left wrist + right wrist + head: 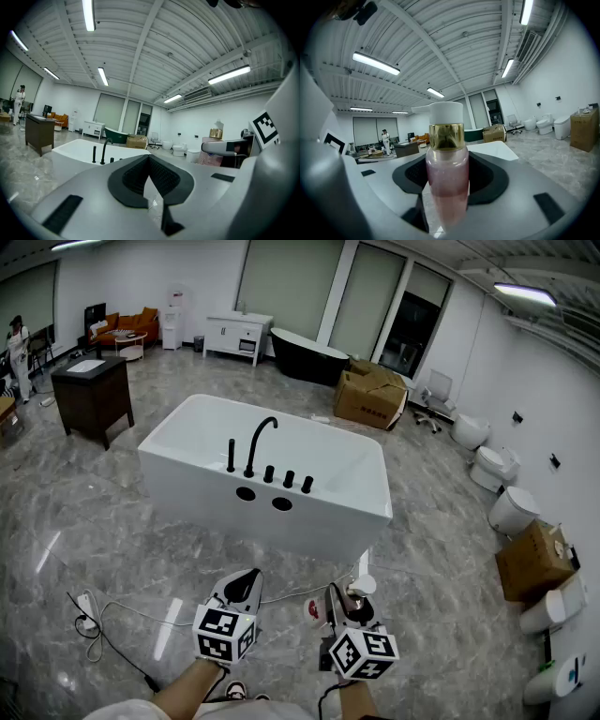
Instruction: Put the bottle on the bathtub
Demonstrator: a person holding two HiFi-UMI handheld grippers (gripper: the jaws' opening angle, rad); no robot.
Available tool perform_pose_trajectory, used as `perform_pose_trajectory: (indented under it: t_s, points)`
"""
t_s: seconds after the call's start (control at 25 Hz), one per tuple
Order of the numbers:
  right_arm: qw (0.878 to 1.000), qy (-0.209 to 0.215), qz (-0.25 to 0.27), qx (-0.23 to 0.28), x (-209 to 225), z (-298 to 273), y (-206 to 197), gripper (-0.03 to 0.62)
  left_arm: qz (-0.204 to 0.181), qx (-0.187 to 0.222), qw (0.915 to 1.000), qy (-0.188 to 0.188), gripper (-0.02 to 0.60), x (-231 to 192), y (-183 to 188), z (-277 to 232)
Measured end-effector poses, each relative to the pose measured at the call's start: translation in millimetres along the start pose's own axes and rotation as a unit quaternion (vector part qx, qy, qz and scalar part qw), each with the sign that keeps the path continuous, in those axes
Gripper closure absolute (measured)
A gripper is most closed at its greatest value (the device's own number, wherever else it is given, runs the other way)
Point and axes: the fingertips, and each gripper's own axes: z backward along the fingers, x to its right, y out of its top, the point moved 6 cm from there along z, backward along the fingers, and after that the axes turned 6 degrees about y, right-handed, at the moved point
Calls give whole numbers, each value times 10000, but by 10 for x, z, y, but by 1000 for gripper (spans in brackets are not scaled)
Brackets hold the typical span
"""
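Carries the bottle [446, 173] upright in the right gripper [345, 604], pinched round its pink body just under the gold collar and white pump. Holds the left gripper [246, 585] alongside, at 9 o'clock of the right one, pressed together at the tips with nothing between.

Stands well apart from the bathtub [187, 442], dead ahead at 12 o'clock. Reads as 1 step done and 2 left: pick-up complete, with the approach and the set-down yet to come. Nothing on the rim so far.

Offers a broad, flat white rim for the landing. Carries a black faucet [261, 442] and a row of knobs on the near edge, so probably calls for a bare stretch to either side.

Shows a glossy grey marble-look floor [450, 549], crossed by a loose cable [94, 620] at 9 o'clock. Takes in a bathroom showroom: cardboard boxes [370, 395] at 1 o'clock, toilets [514, 510] lined along the wall at 3 o'clock, a dark cabinet [92, 395] at 10 o'clock, and a black tub [307, 354] by the far windows near 12 o'clock.
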Motion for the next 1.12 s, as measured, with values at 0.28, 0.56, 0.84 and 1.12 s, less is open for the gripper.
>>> perform_pose_trajectory:
  t_s: [0.28,0.56,0.84,1.12]
  points:
    - [10000,-50,-15,-21,-61,-52,-38,359,-5,-14,10000,-13,578,-114,-14,-3]
    - [9999,-82,-115,-54,-126,-116,-91,359,-38,-70,9999,-92,578,-232,-44,-12]
    - [9993,-207,-283,-106,-136,-105,-145,359,-5,-131,9998,-174,578,-282,-70,-52]
    - [9987,-353,-364,-113,-46,-103,-182,359,31,-287,9993,-250,578,-273,-176,-121]
